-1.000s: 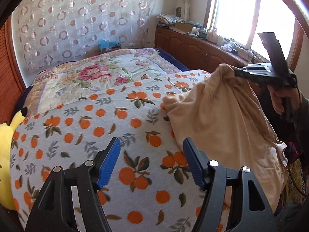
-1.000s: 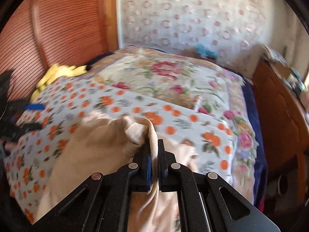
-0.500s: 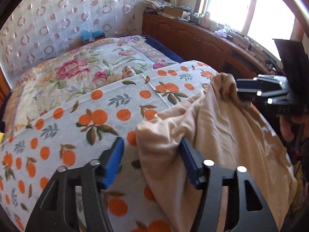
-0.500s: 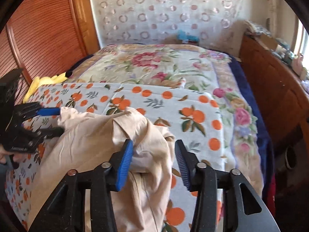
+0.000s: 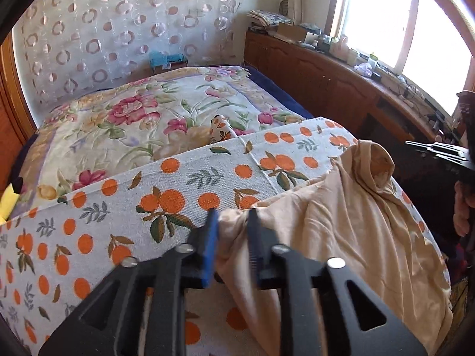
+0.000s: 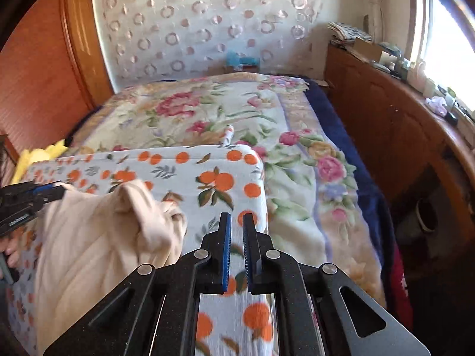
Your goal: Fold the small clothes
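Beige garment (image 5: 341, 237) lies crumpled on near orange-print blanket (image 5: 178, 184). Left gripper (image 5: 233, 240) has just been closing, cloth corner pinched. Right gripper (image 6: 236, 246) nearly shut, empty, beside the cloth. Step: spreading flat. Next: right regrabs the far corner.

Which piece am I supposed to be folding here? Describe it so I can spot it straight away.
Start at the bed and find the white cover printed with oranges across its near end. On that lies the garment, a crumpled heap pinched at one edge by the left gripper. It is the only plain peach-beige cloth; everything around it is patterned.
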The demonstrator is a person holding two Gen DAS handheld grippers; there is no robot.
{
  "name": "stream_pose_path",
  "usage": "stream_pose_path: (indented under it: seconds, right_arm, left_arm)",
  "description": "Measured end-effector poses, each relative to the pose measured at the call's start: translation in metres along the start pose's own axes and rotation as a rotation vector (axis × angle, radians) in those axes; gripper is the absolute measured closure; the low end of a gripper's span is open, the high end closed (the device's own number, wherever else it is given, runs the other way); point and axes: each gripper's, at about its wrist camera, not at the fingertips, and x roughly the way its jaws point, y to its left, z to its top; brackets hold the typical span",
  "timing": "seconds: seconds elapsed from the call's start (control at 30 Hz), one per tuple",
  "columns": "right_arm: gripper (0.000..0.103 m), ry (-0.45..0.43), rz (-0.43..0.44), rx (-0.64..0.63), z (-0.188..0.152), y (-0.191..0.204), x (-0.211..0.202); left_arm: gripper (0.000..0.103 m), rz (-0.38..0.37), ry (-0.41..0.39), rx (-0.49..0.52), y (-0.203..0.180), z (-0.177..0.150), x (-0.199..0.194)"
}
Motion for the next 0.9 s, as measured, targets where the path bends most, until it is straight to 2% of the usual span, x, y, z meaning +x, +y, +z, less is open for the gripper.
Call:
stream_pose_path:
  seconds: [0.03, 0.07, 0.13, 0.2, 0.27, 0.33, 0.47, 0.53, 0.57, 0.6, 0.63, 0.73, 0.83, 0.9]
  right_arm:
    - [0.095, -0.011, 0.018, -0.013, -0.005, 0.0, -0.009]
    - [0.094, -0.016, 0.053, -0.026, -0.013, 0.001, -0.019]
    - [0.082, -0.025, 0.1, -0.031, -0.03, 0.001, -0.037]
    - [0.066, -0.021, 0.16, -0.041, -0.057, 0.0, -0.058]
    - [0.064, 0.026, 0.203, -0.064, -0.087, 0.004, -0.07]
    - [0.064, 0.059, 0.202, -0.085, -0.112, 0.006, -0.077]
    - [0.064, 0.141, 0.141, -0.088, -0.157, 0.003, -0.073]
    - [0.064, 0.162, 0.112, -0.081, -0.169, -0.001, -0.068]
    - [0.064, 0.142, 0.113, -0.071, -0.172, -0.005, -0.07]
    - [0.08, 0.141, 0.117, -0.068, -0.171, -0.003, -0.068]
    - [0.096, 0.129, 0.122, -0.075, -0.171, -0.003, -0.07]
    - [0.098, 0.078, 0.132, -0.115, -0.175, 0.003, -0.093]
    - [0.098, 0.066, 0.146, -0.113, -0.189, 0.003, -0.114]
    - [0.098, 0.067, 0.124, -0.135, -0.199, 0.012, -0.114]
  left_arm:
    - [0.063, 0.0, -0.01, 0.007, -0.001, -0.001, -0.006]
    - [0.061, -0.004, -0.021, 0.015, -0.003, -0.003, -0.014]
    - [0.06, -0.024, -0.035, 0.036, -0.009, -0.009, -0.029]
    - [0.059, -0.04, -0.043, 0.064, -0.018, -0.02, -0.047]
    - [0.059, -0.044, -0.031, 0.084, -0.026, -0.033, -0.059]
    - [0.059, -0.068, -0.025, 0.102, -0.034, -0.048, -0.072]
    - [0.059, -0.092, -0.023, 0.11, -0.047, -0.079, -0.095]
    - [0.058, -0.105, -0.016, 0.109, -0.052, -0.091, -0.102]
    - [0.042, -0.109, -0.009, 0.107, -0.055, -0.096, -0.104]
    - [0.034, -0.113, -0.005, 0.107, -0.058, -0.102, -0.107]
    - [0.031, -0.118, -0.005, 0.108, -0.06, -0.108, -0.112]
    - [0.031, -0.115, -0.023, 0.099, -0.066, -0.122, -0.127]
    - [0.027, -0.147, -0.018, 0.065, -0.067, -0.138, -0.142]
    - [0.027, -0.144, -0.017, 0.054, -0.067, -0.149, -0.148]
